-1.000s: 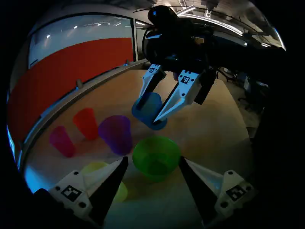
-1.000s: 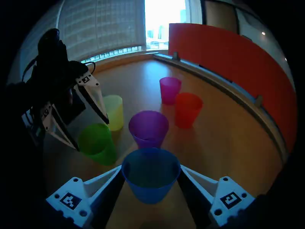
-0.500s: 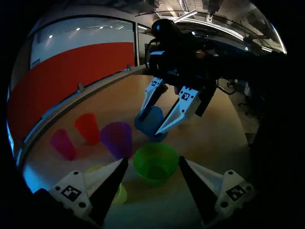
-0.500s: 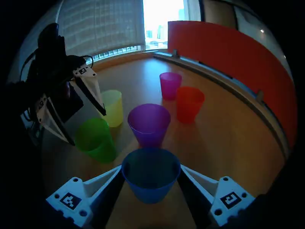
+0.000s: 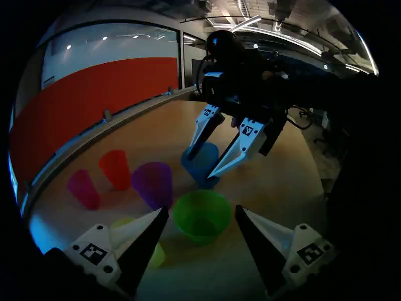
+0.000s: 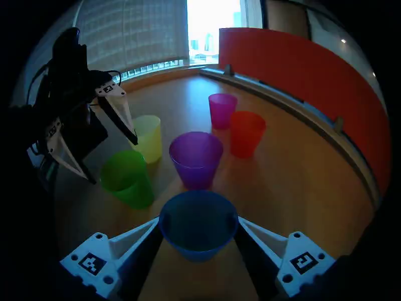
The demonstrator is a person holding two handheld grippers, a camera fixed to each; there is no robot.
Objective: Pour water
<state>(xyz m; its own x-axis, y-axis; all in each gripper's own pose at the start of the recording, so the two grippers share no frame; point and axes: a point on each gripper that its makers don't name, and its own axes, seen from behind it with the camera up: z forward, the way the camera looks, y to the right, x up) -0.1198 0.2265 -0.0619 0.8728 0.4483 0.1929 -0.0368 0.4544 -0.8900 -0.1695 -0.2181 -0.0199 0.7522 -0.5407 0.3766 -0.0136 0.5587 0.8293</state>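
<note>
We see the right gripper point(image 6: 198, 220) with its fingers clamped on the blue cup point(image 6: 198, 236), near the purple cup point(image 6: 195, 158) on the bench point(image 6: 301, 170). The left gripper point(image 5: 200, 207) has its fingers apart, near the green cup point(image 5: 202, 220). Square code tags point(image 6: 91, 262) mark the fingers.

Office: ceiling strip lights point(image 5: 283, 40), glass partition point(image 5: 110, 45), long wooden table point(image 5: 150, 125).

A warm wooden bench point(image 6: 301, 170) curves along a low rail, backed by a red partition point(image 6: 311, 70). Past its far end a window point(image 6: 213, 25) glares with daylight, with pale blinds point(image 6: 135, 35) beside it. In the left gripper view, ceiling light strips point(image 5: 295, 44) cross a dim room.
</note>
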